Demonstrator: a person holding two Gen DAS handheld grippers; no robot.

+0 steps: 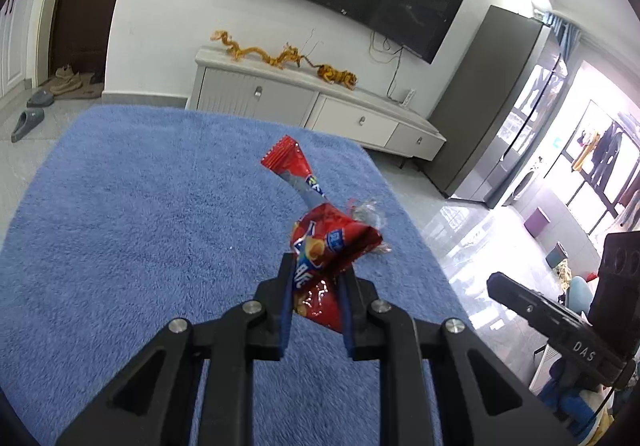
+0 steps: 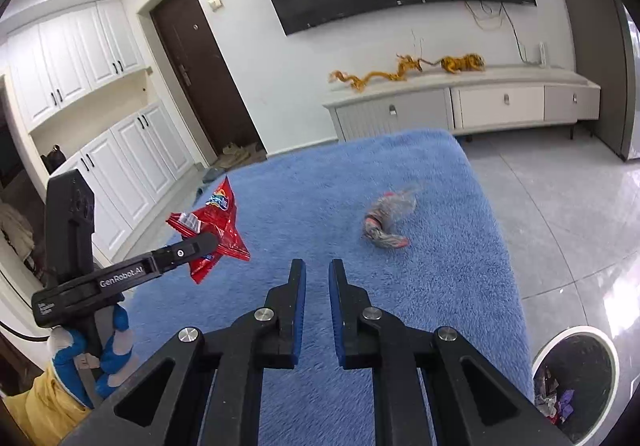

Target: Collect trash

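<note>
My left gripper (image 1: pixel 318 270) is shut on a crumpled red snack bag (image 1: pixel 332 246), held up above the blue fluffy surface (image 1: pixel 140 206). The right wrist view shows that same left gripper (image 2: pixel 200 242) from the side, with the red snack bag (image 2: pixel 216 230) pinched at its tip. A twisted red and grey wrapper (image 2: pixel 384 224) lies on the blue fluffy surface (image 2: pixel 320 174), ahead and right of my right gripper (image 2: pixel 317 266). The right gripper's pads stand close together with nothing between them. In the left wrist view the twisted wrapper (image 1: pixel 294 170) shows partly behind the held bag.
A round white-rimmed bin (image 2: pixel 538 358) with scraps inside stands on the tiled floor at the lower right. A white low cabinet (image 2: pixel 460 106) with orange dragon figures and a wall television lie beyond. Slippers (image 1: pixel 28 122) sit by the dark door. The right gripper's body (image 1: pixel 532 306) is at the right.
</note>
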